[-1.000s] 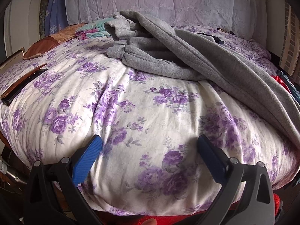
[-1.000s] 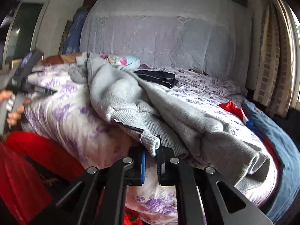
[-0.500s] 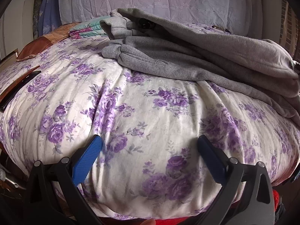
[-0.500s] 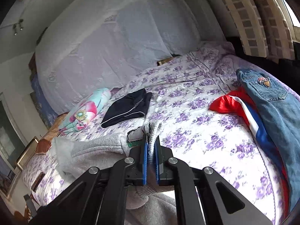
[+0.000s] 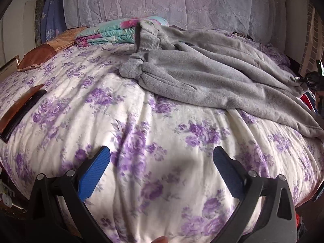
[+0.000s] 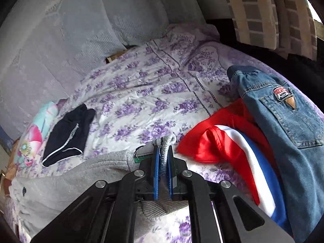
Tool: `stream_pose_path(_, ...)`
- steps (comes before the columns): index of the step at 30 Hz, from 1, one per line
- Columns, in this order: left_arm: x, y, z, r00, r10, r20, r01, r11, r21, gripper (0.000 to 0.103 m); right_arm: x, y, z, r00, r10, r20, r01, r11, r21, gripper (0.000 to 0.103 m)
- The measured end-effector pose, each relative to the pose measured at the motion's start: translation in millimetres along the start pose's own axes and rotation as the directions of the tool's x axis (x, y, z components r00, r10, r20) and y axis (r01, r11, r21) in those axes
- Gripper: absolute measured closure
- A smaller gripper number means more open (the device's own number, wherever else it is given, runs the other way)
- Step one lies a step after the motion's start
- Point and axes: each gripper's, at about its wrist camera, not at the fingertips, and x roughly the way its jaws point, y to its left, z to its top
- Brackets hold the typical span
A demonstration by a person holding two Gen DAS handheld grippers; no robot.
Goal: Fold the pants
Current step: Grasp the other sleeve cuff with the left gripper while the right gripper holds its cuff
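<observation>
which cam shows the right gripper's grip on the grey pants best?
Right wrist: the right gripper is shut on the grey pants, ribbed band pinched between its blue pads. Left wrist shows most of the pants spread over the bed, but no grip.

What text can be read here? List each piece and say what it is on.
No text can be read in either view.
Patch on the jeans: lettering too blurred to read.
White tag on the grey pants, beside the right gripper: no print can be made out.
</observation>
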Motion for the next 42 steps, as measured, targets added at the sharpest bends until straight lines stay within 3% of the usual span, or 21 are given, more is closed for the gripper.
stream_pose_path(6, 10.9, 14.4, 57.3, 0.990, 0.131, 0.041, -0.133, 0.991, 0.025, 0.004, 53.8, -4.9, -9.8, 0.997, -0.047, -0.055, 0.047, 0.999, -0.005, 0.090)
stream_pose_path(10, 29.5, 15.5, 111.1, 0.991, 0.122, 0.059, -0.124, 0.992, 0.033, 0.004, 58.5, -26.9, -11.7, 0.996, 0.054, -0.065, -0.047, 0.994, 0.100, 0.089)
stream_pose_path(13, 62.0, 10.8, 160.7, 0.990, 0.138, 0.039, -0.140, 0.988, 0.069, 0.004, 60.3, -31.5, -13.9, 0.994, 0.085, -0.062, -0.076, 0.989, 0.127, 0.089)
stream_pose_path(16, 109.8, 26.3, 201.7, 0.982, 0.187, -0.020, -0.187, 0.982, 0.012, 0.004, 59.8, -30.7, -14.2, 0.995, 0.079, -0.061, -0.071, 0.990, 0.119, 0.088)
stream_pose_path(19, 156.5, 47.1, 220.0, 0.985, 0.088, -0.147, -0.102, 0.990, -0.094, 0.004, 60.6, -29.2, -13.7, 0.995, 0.077, -0.065, -0.069, 0.991, 0.112, 0.086)
stream_pose_path(22, 182.9, 60.9, 227.3, 0.981, -0.009, -0.192, -0.026, 0.983, -0.182, 0.005, 62.2, -30.3, -13.6, 0.994, 0.087, -0.069, -0.078, 0.990, 0.118, 0.086)
stream_pose_path(24, 198.4, 63.5, 228.7, 0.965, -0.123, -0.230, 0.069, 0.971, -0.227, 0.005, 63.4, -31.0, -13.4, 0.993, 0.095, -0.072, -0.085, 0.989, 0.123, 0.085)
stream_pose_path(25, 207.3, 64.7, 229.2, 0.947, -0.202, -0.248, 0.137, 0.957, -0.256, 0.005, 63.6, -31.0, -13.5, 0.993, 0.096, -0.072, -0.087, 0.989, 0.124, 0.085)
stream_pose_path(27, 219.8, 71.1, 225.7, 0.920, -0.307, -0.241, 0.219, 0.917, -0.334, 0.005, 63.4, -30.7, -13.6, 0.993, 0.098, -0.069, -0.089, 0.988, 0.123, 0.085)
stream_pose_path(30, 223.6, 78.9, 217.1, 0.926, -0.345, -0.152, 0.263, 0.881, -0.394, 0.006, 59.2, -26.3, -13.4, 0.994, 0.098, -0.047, -0.093, 0.991, 0.100, 0.083)
stream_pose_path(31, 221.8, 80.0, 214.4, 0.932, -0.343, -0.121, 0.272, 0.877, -0.395, 0.013, 54.2, -23.3, -13.3, 0.995, 0.098, -0.022, -0.096, 0.992, 0.083, 0.086)
stream_pose_path(32, 219.4, 80.5, 212.2, 0.936, -0.338, -0.096, 0.276, 0.877, -0.393, 0.031, 47.7, -19.8, -13.1, 0.995, 0.098, 0.012, -0.098, 0.993, 0.064, 0.091)
stream_pose_path(33, 217.5, 80.6, 211.9, 0.937, -0.338, -0.082, 0.281, 0.875, -0.394, 0.042, 37.7, -15.0, -11.8, 0.993, 0.099, 0.067, -0.101, 0.994, 0.031, 0.095)
stream_pose_path(34, 215.8, 78.7, 213.3, 0.931, -0.358, -0.070, 0.306, 0.870, -0.386, 0.065, 27.8, -9.0, -10.0, 0.987, 0.099, 0.124, -0.099, 0.995, -0.005, 0.097)
stream_pose_path(35, 212.7, 75.8, 216.1, 0.930, -0.364, -0.051, 0.321, 0.873, -0.368, 0.074, 18.0, -2.9, -8.1, 0.979, 0.084, 0.184, -0.078, 0.996, -0.038, 0.100)
stream_pose_path(36, 208.4, 72.9, 219.0, 0.940, -0.340, -0.034, 0.308, 0.887, -0.343, 0.075, 9.7, 2.6, -6.5, 0.969, 0.054, 0.241, -0.040, 0.997, -0.064, 0.100)
stream_pose_path(38, 202.0, 61.3, 224.9, 0.956, -0.293, -0.013, 0.278, 0.919, -0.280, 0.078, 8.8, 2.9, -3.3, 0.965, 0.029, 0.260, -0.013, 0.998, -0.065, 0.100)
stream_pose_path(41, 198.0, 54.2, 230.0, 0.964, -0.264, 0.004, 0.257, 0.934, -0.250, 0.080, 27.2, -9.6, 2.1, 0.988, 0.044, 0.146, -0.042, 0.999, -0.015, 0.091)
stream_pose_path(42, 198.0, 60.9, 230.4, 0.961, -0.275, 0.008, 0.268, 0.927, -0.264, 0.080, 28.9, -13.7, 2.9, 0.991, 0.054, 0.125, -0.056, 0.998, 0.007, 0.080)
